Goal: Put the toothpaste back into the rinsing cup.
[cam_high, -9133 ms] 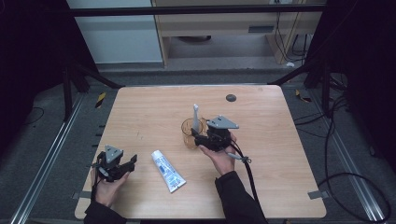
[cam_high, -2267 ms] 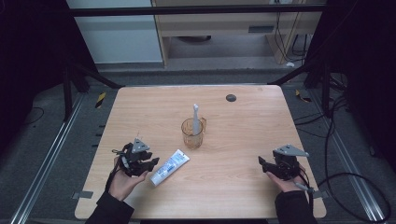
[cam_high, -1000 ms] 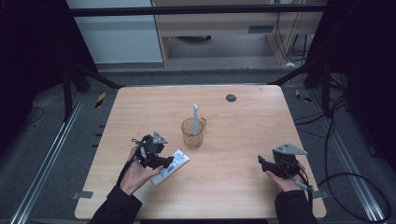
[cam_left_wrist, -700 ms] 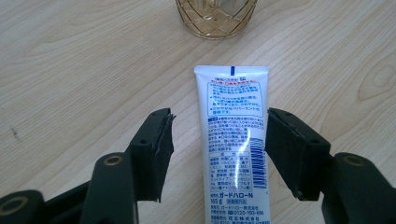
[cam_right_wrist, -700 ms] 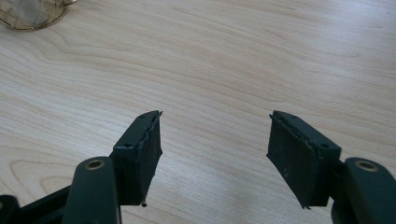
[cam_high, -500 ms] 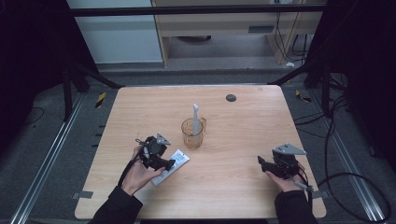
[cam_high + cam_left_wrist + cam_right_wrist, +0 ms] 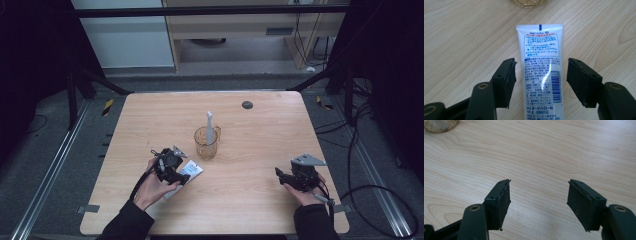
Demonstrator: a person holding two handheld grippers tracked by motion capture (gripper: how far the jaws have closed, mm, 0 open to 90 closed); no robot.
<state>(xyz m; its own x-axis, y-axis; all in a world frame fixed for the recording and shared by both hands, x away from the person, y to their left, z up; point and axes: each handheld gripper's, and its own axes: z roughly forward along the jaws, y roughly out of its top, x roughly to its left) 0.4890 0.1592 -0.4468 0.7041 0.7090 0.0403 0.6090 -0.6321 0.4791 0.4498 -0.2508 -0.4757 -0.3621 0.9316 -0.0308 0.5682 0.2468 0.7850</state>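
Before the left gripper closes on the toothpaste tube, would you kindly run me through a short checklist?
1. Left gripper open: ok.
2. Toothpaste tube between its fingers, gaps on both sides: ok.
3. Tube flat on the table, crimped end away from the camera: ok.
4. Cup apart from the tube: ok.
5. Right gripper open, holding nothing, well away: ok.
6. Tube's cap closed: cannot tell.

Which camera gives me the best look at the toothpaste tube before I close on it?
The left gripper view: the toothpaste tube lies flat on the table, label up, between the left gripper's open jaws, with a gap on each side. In the high view the tube is small and partly covered by that gripper. The right gripper view looks at bare wood.
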